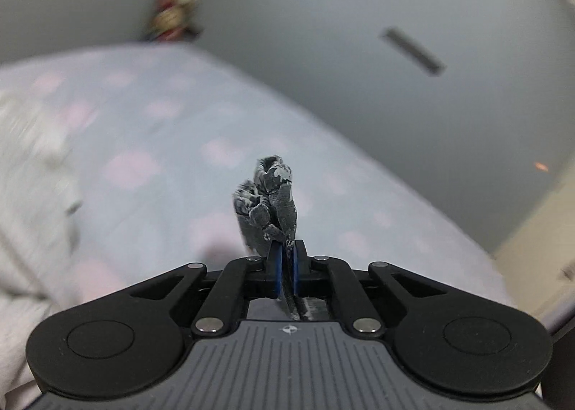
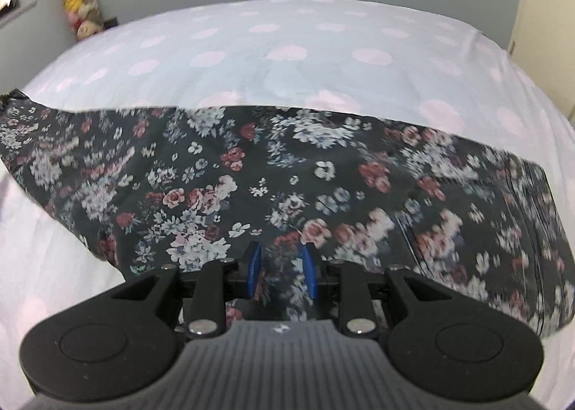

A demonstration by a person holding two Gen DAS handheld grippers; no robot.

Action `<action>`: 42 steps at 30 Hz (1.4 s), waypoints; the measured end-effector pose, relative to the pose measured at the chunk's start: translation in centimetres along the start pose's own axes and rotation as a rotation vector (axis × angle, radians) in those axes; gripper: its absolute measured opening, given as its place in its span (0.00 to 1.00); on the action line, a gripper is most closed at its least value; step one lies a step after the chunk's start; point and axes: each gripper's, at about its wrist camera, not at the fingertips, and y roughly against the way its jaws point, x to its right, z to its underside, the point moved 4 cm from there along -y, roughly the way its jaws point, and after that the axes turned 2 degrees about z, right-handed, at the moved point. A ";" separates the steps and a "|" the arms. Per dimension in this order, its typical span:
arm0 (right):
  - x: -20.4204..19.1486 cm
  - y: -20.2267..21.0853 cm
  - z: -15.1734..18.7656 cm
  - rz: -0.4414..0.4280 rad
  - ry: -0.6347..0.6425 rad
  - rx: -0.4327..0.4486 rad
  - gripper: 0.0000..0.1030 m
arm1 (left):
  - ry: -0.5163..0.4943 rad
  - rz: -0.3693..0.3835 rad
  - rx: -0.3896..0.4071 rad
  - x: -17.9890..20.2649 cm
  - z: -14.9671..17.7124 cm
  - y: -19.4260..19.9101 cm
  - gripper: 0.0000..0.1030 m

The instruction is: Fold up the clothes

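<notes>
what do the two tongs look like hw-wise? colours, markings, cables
Both match: left tongs and right tongs have matte black linkage arms with silver pivot pins, blue finger pads, round black side housings and a ribbed grey body bearing a small white emblem. No cables or sleeves visible.

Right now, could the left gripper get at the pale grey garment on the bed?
Probably not as is. The left gripper is already shut on a bunched piece of floral fabric, so it would have to release that first. The pale grey garment lies off to its left, nothing between.
</notes>
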 end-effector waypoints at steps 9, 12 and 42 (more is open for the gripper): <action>-0.1 2.2 1.1 -0.082 -0.100 0.010 0.27 | -0.353 0.196 -0.025 16.2 7.0 6.1 0.03; -0.8 3.0 1.2 -0.112 -0.127 0.034 0.27 | -0.429 0.228 -0.088 19.2 12.3 6.0 0.03; -1.3 -2.0 1.2 -0.379 -0.510 -0.017 0.12 | -0.879 0.247 -0.343 22.0 33.0 6.6 0.42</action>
